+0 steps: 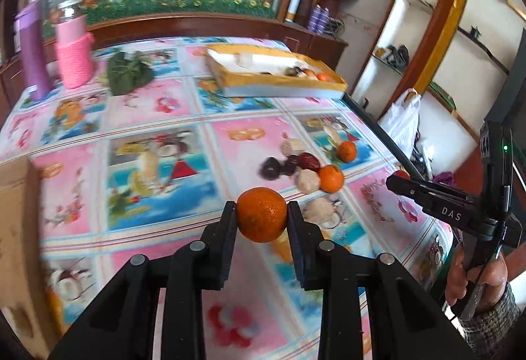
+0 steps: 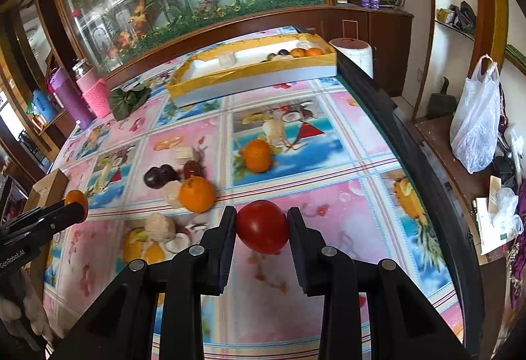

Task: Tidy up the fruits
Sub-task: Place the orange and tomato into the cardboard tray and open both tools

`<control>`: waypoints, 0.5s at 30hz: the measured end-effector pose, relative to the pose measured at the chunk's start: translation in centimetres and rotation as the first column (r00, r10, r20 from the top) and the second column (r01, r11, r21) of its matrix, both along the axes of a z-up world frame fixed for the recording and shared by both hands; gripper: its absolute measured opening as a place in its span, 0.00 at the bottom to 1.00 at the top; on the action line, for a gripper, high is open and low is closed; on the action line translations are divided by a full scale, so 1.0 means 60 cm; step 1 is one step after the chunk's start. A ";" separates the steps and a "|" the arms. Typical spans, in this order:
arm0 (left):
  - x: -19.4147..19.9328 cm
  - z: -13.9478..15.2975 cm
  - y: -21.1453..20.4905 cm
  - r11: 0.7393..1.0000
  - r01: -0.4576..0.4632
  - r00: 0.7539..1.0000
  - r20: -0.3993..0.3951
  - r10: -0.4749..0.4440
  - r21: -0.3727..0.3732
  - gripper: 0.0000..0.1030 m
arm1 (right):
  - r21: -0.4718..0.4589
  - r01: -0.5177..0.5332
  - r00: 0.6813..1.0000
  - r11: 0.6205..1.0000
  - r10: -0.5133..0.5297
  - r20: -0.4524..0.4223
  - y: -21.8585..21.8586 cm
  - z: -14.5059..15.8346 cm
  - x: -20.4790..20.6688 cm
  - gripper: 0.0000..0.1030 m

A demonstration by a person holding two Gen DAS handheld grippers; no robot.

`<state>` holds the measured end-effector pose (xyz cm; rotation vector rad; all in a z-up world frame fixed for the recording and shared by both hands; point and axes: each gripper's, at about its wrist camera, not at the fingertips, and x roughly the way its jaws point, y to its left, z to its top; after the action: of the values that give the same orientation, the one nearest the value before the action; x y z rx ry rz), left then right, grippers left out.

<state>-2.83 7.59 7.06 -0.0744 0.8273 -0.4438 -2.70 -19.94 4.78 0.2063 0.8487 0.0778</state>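
My left gripper (image 1: 262, 212) is shut on an orange (image 1: 262, 214) and holds it above the table. My right gripper (image 2: 262, 220) is shut on a red tomato (image 2: 263, 226), also above the table; it shows at the right of the left wrist view (image 1: 399, 178). A loose pile lies mid-table: oranges (image 2: 196, 194) (image 2: 257, 155), dark plums (image 2: 160, 175) and pale round fruits (image 2: 160, 226). A long yellow-rimmed box (image 2: 250, 72) at the far side holds several fruits at its right end.
A pink knitted jar (image 2: 95, 92), a purple bottle (image 2: 67, 93) and a green leafy bundle (image 2: 126, 100) stand at the far left. A cardboard box (image 1: 16, 228) sits at the near left. The table's right edge (image 2: 411, 136) drops to the floor, where a white plastic bag (image 2: 476, 126) stands.
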 end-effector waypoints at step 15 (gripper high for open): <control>-0.042 -0.009 0.457 0.860 -0.491 0.865 -0.044 0.500 0.139 0.28 | -0.009 -0.493 0.869 0.870 0.493 0.038 0.450 0.052 0.000 0.33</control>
<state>-5.36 35.02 6.51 -0.1875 0.8749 0.1014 -2.71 7.09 7.91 -0.0177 0.8458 0.5630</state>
